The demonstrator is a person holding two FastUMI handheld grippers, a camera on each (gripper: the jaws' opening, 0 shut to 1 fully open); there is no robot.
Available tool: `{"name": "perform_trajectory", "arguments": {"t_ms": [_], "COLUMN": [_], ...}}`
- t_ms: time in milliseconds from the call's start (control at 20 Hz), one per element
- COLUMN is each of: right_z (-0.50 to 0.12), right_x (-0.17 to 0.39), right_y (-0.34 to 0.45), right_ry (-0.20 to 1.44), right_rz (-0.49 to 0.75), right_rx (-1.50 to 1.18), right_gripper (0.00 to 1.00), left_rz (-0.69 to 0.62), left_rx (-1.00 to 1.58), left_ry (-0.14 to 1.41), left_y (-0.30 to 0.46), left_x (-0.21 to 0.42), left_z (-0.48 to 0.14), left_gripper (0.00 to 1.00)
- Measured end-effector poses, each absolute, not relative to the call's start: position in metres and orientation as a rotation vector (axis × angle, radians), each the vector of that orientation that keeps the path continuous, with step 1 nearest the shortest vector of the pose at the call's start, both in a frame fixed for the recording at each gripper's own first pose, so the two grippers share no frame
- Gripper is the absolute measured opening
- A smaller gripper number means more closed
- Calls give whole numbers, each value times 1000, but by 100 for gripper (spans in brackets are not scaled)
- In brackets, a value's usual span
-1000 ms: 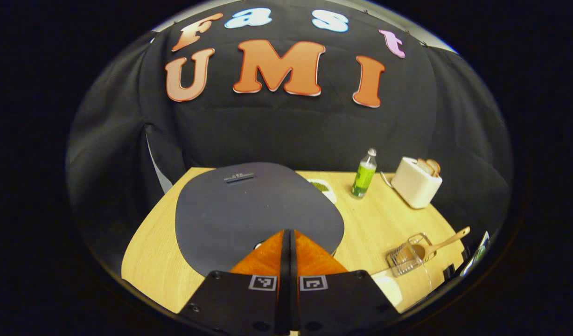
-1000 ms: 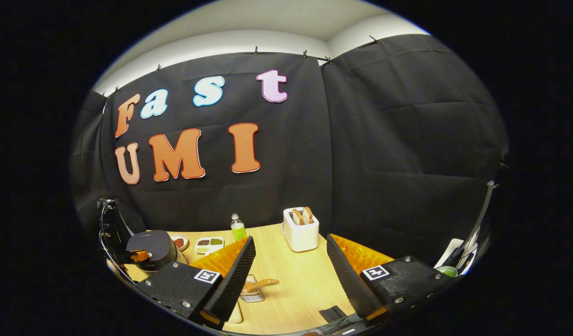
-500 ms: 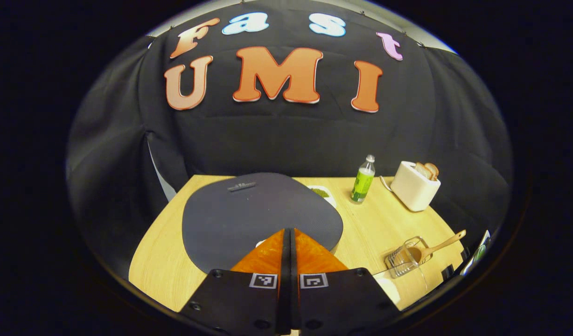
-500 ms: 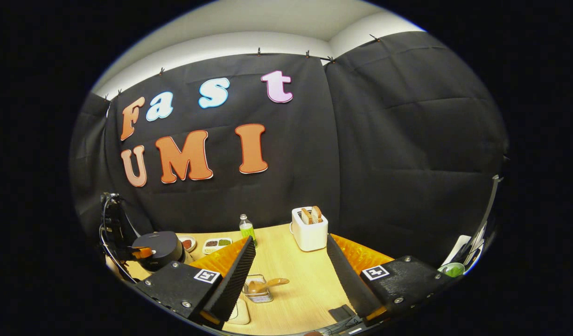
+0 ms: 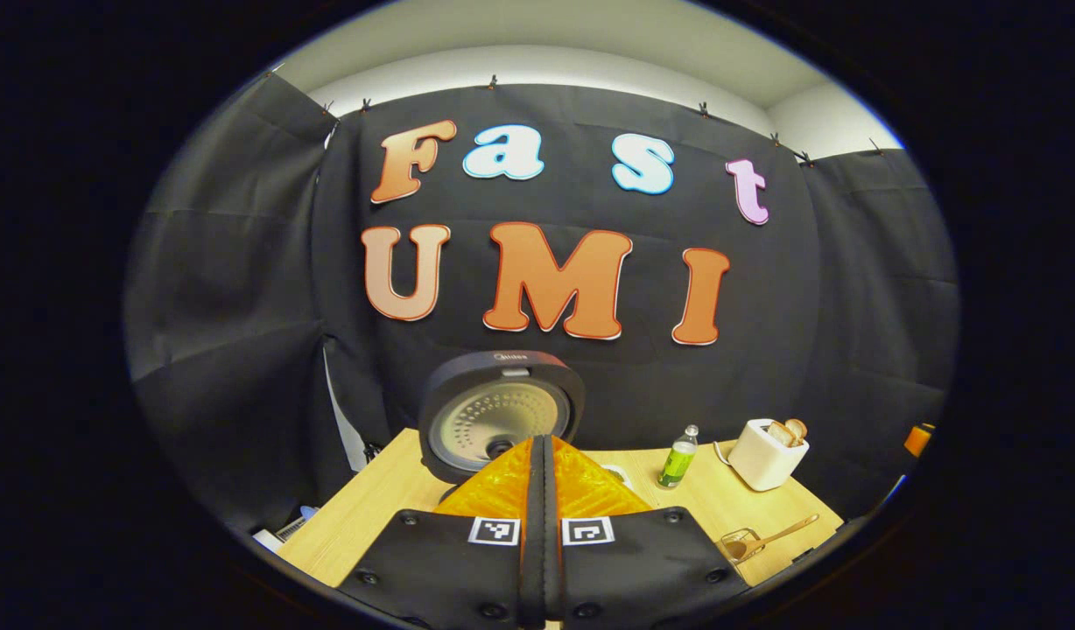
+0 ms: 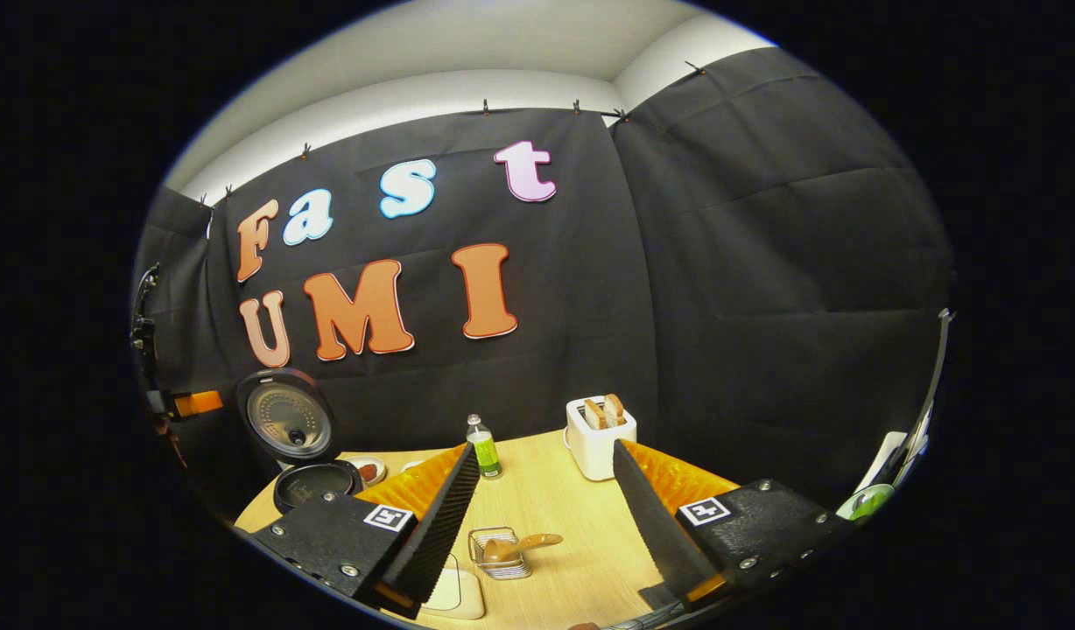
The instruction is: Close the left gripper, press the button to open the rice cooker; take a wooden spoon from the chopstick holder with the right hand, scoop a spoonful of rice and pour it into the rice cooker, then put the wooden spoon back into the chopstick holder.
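Note:
The dark rice cooker stands open, its lid (image 5: 501, 416) upright with the perforated inner plate facing me. In the right gripper view the lid (image 6: 285, 420) rises above the open pot (image 6: 314, 484) at the table's left. My left gripper (image 5: 542, 444) is shut on nothing, raised in front of the lid and apart from it; it also shows far left as a gripper (image 6: 183, 403). The wooden spoon (image 6: 522, 547) lies slanted in the wire chopstick holder (image 6: 500, 560). My right gripper (image 6: 546, 451) hangs open above the holder. The spoon (image 5: 769, 535) sits near the right table edge.
A green bottle (image 6: 483, 446) and a white toaster (image 6: 599, 426) with bread stand at the back of the wooden table (image 6: 555, 499). Small dishes (image 6: 367, 471) sit beside the cooker. A pale flat object (image 6: 457, 595) lies at the front edge.
The cooker lid has sprung from shut to upright. My left gripper, still shut, has lifted up and back off the lid. The right gripper has shifted slightly over the holder.

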State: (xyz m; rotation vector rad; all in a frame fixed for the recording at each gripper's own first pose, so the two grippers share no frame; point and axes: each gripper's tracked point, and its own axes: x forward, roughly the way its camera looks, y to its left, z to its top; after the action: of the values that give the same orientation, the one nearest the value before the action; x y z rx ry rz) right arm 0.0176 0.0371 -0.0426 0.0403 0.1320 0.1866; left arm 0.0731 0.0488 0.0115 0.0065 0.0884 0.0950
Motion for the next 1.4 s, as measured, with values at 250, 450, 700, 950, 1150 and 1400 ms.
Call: {"name": "perform_trajectory", "arguments": {"t_ms": [250,450,700,950,1150,1400], "right_z": [-55,-82,-144,-207,-241,-274], "right_x": [27,39,58,66,68,68], "right_y": [48,48,50,47,55,65], "right_ry": [126,127,213,322,396,512], "right_rz": [213,212,207,177,174,154], "right_rx": [61,72,120,135,195,320], "right_gripper": [100,95,95,95,95,80], "left_rz": [150,218,254,321,361,367], "left_rx": [26,32,23,72,85,99], "left_ry": [46,5,-31,-46,-32,-25], "left_y": [78,105,123,142,154,161], "left_x": [44,18,-9,-29,-38,-44], "left_z": [35,53,70,78,65,61], "left_gripper": [4,9,44,87,89,90]}}
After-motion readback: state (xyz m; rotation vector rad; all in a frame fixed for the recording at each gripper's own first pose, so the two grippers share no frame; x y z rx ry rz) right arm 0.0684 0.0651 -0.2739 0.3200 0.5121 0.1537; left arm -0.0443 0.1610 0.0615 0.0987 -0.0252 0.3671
